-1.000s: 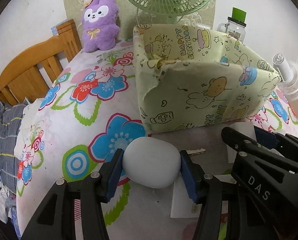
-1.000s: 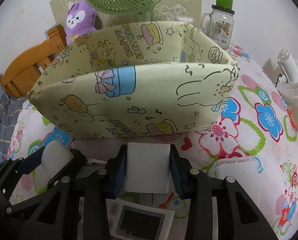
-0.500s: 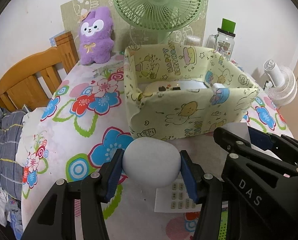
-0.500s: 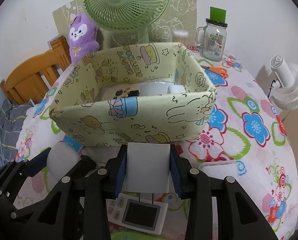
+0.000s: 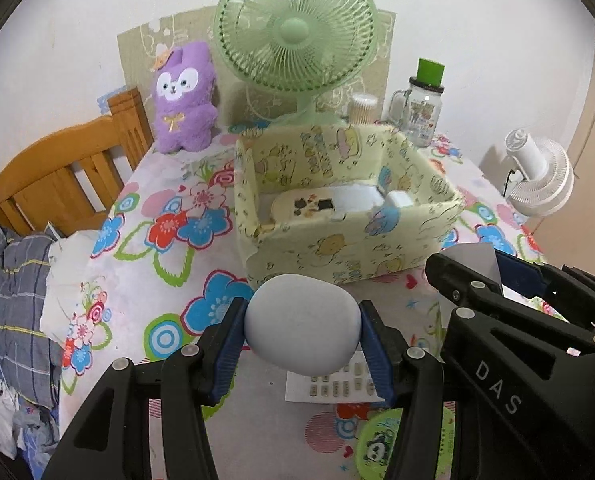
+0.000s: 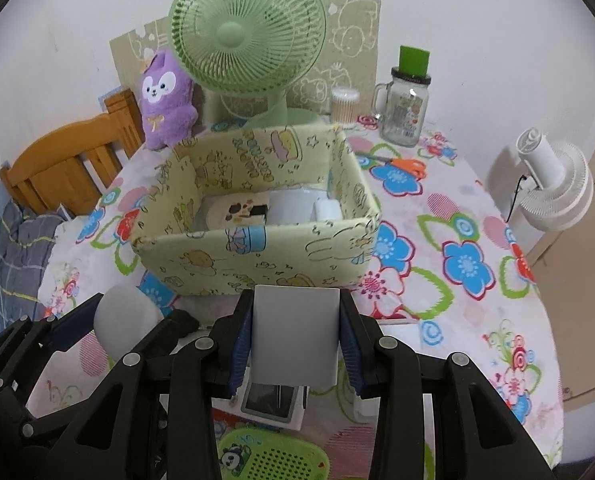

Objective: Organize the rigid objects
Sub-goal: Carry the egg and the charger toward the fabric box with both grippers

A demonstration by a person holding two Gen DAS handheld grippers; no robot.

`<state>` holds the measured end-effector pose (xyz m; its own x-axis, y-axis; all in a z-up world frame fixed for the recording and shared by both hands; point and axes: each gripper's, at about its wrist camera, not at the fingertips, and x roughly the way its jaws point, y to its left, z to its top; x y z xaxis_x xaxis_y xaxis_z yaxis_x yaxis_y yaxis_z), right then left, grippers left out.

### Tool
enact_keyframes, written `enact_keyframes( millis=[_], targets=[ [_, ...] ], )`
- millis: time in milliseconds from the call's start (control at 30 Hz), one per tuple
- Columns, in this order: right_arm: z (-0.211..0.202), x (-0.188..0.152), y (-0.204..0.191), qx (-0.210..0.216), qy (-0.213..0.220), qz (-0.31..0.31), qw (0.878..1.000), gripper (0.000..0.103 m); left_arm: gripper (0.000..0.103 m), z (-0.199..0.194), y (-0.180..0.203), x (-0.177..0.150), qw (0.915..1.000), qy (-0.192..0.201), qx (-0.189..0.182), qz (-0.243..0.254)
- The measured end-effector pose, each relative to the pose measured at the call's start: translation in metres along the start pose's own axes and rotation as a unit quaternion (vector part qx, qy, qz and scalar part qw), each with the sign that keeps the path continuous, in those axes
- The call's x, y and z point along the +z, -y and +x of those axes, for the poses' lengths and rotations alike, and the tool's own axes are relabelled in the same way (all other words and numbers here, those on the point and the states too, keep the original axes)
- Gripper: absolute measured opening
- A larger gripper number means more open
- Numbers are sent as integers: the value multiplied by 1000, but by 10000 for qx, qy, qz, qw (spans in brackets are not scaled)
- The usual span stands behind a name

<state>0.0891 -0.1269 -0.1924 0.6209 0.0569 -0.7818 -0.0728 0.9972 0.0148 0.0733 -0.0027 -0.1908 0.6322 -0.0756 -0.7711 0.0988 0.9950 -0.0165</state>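
My left gripper is shut on a pale grey egg-shaped object, held above the flowered tablecloth. My right gripper is shut on a flat grey-white rectangular block. Both hang just short of the near wall of a yellow cartoon-print box. Inside the box lie a cream oval item with dark stickers and white objects. The right gripper's black body shows at the right of the left wrist view. In the right wrist view the egg-shaped object appears at lower left.
A white calculator-like device and a green panda item lie under the grippers. At the back stand a green fan, a purple plush, a glass jar and scissors. A white fan stands right, a wooden chair left.
Both grippers have risen with their objects still held. The box now sits lower and smaller in both views, and its inside with its contents has come into sight.
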Motion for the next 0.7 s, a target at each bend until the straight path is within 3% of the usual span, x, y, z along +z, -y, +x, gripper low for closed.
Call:
enact_keyframes(
  millis=[700],
  targets=[
    [-73, 32, 1, -6, 444, -82, 9990, 42, 57, -68, 10, 32, 9990, 451, 45, 52]
  ],
)
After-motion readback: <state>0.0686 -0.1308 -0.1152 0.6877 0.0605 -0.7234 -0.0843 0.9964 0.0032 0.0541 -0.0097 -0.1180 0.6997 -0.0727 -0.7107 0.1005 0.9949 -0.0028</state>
